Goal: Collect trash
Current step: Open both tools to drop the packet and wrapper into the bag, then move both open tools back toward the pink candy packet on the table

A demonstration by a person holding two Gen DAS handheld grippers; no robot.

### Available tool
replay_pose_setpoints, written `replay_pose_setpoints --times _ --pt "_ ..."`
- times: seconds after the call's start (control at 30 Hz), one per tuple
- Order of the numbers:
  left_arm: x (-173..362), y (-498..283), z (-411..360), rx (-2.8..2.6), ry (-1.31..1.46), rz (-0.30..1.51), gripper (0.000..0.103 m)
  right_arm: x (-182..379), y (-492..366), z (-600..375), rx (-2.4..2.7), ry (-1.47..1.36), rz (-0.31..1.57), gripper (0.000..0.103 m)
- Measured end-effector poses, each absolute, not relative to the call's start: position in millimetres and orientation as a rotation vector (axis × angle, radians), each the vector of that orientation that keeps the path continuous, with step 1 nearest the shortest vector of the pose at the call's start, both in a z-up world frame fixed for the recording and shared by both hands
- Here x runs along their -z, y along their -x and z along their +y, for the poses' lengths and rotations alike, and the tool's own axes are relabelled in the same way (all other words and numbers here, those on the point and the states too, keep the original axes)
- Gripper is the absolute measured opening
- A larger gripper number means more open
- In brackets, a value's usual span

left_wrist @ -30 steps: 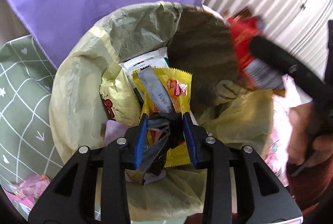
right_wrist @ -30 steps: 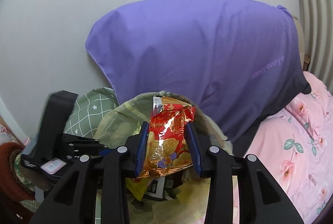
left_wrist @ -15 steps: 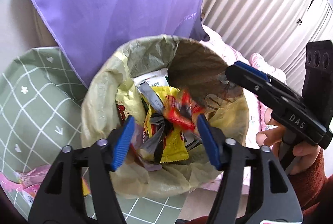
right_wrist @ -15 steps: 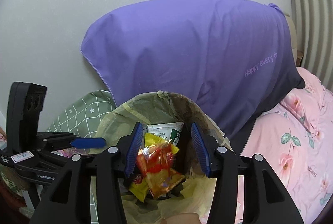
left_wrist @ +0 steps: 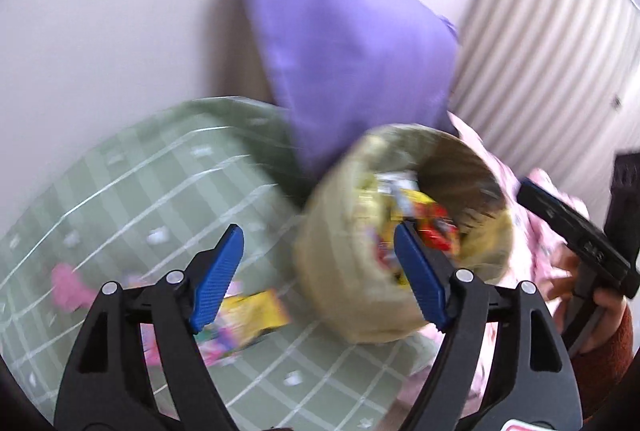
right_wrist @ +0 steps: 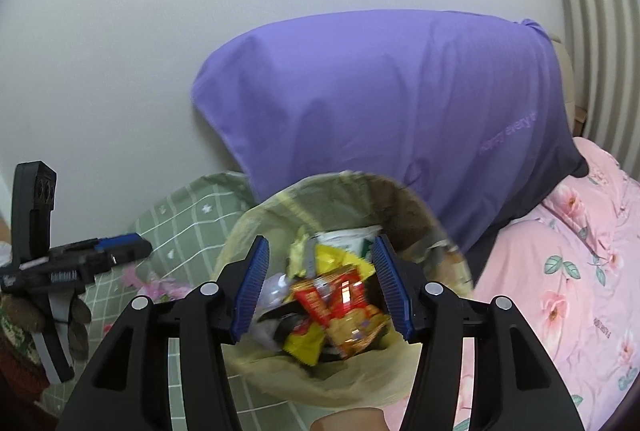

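Filling up nicely: the bin [right_wrist: 280, 215] already holds a heap of wrappers, the red snack packet [right_wrist: 340, 307] lying on top. More litter waits on the green mat [left_wrist: 140, 167], a yellow wrapper [left_wrist: 256, 311] at seven o'clock from the bin. Both the left gripper [left_wrist: 320, 279] and right gripper [right_wrist: 320, 291] have just been opening, jaws spread wide, nothing between them.
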State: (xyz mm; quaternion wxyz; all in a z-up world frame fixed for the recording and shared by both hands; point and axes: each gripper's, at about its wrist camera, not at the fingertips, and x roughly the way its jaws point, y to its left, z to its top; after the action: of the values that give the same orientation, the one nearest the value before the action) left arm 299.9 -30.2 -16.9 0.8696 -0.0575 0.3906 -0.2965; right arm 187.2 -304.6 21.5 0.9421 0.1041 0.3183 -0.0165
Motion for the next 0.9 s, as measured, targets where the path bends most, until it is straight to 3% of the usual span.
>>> replay_pose_setpoints --times 0.4,0.6,0.9 --pt "69 -309 119 0.299 0.261 0.886 0.078 17 -198 -211 -0.23 -0.134 0.796 0.052" --pt "101 -306 109 0.37 0.25 0.999 0.078 28 -198 -180 -0.329 -0.091 0.823 0.052" --pt "101 -312 94 0.321 0.197 0.957 0.078 47 -197 -163 -0.349 -0.01 0.878 0.052"
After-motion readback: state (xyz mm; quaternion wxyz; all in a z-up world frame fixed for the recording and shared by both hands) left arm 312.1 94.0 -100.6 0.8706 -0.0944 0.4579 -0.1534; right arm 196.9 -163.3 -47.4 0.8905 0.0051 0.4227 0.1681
